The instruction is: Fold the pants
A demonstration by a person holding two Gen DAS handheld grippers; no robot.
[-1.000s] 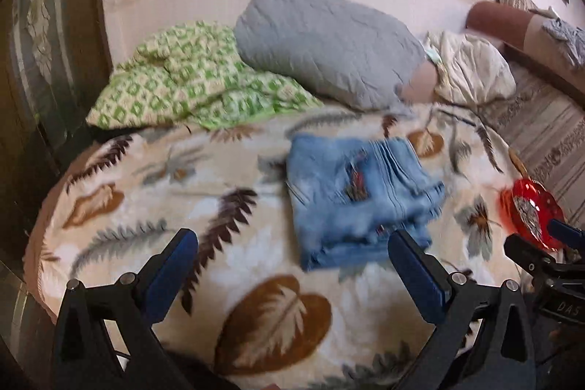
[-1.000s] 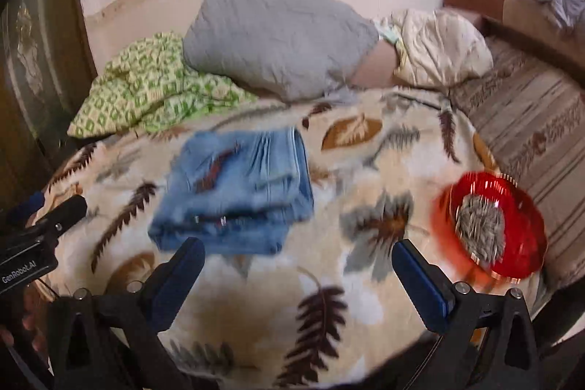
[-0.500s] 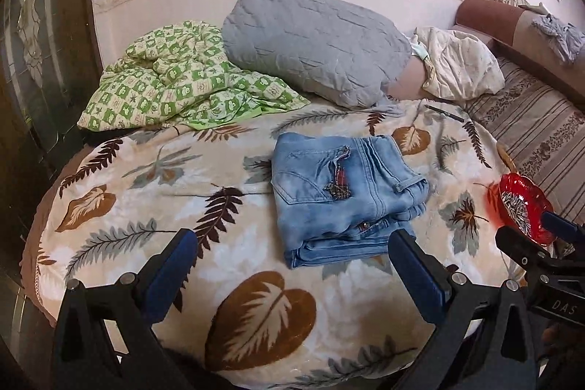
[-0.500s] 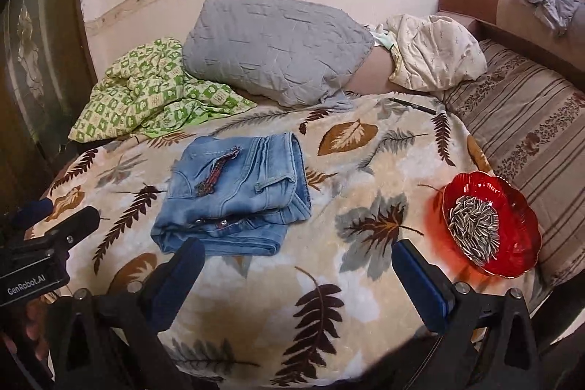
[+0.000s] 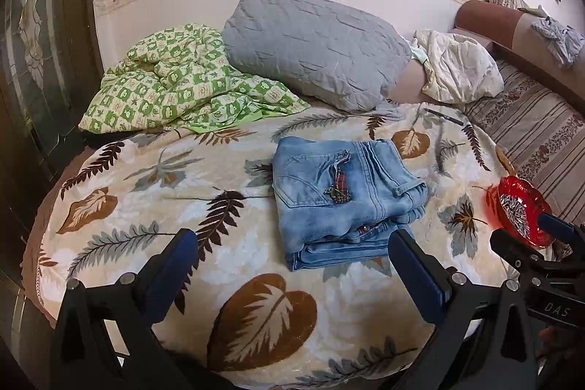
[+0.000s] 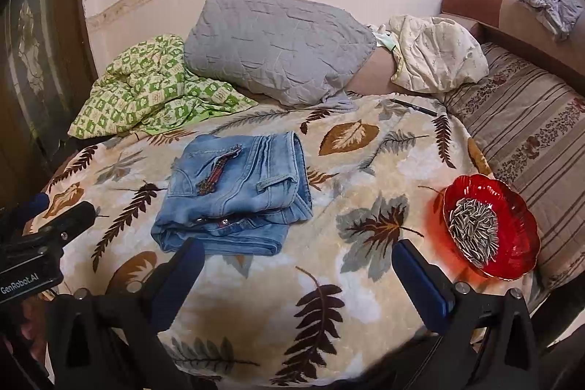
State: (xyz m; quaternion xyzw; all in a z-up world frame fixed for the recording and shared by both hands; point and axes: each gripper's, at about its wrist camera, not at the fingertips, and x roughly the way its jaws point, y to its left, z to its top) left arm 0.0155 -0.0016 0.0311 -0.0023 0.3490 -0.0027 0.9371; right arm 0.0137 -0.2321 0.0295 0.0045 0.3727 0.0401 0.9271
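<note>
On the bed's leaf-print blanket [image 5: 153, 170], the pants [image 5: 343, 200] lie folded into a compact light-blue denim stack, near frame centre in the left wrist view and at about 10 o'clock from centre in the right wrist view [image 6: 234, 196]. Folded edges face the cameras; the layers beneath the top one are hidden, so the number of folds can't be told. Dark red trim on the pocket, detail too small to read.

Left tongs [image 5: 292, 258] spread wide, holding nothing, hovering short of the pants' near edge; the right finger's tip covers a bit of the stack's near corner. Right tongs [image 6: 298, 265] also spread wide and holding nothing, off toward 4 o'clock of the pants. Each tool's body shows only partly at the other view's edge, cut off by the frame.

Red bowl [image 6: 491, 225] of striped seeds sits at 3 o'clock on the blanket, well apart from the pants; in the left view the other tool partly blocks it. Grey pillow [image 5: 314, 46] at 12 o'clock, green checkered blanket [image 5: 175, 86] at 10 o'clock, cream bundle [image 6: 435, 53] at 1 o'clock. A thin dark pen-like item [image 6: 413, 107] lies by the pillow, too small to identify. Bottom corners are black from the fisheye rim.
</note>
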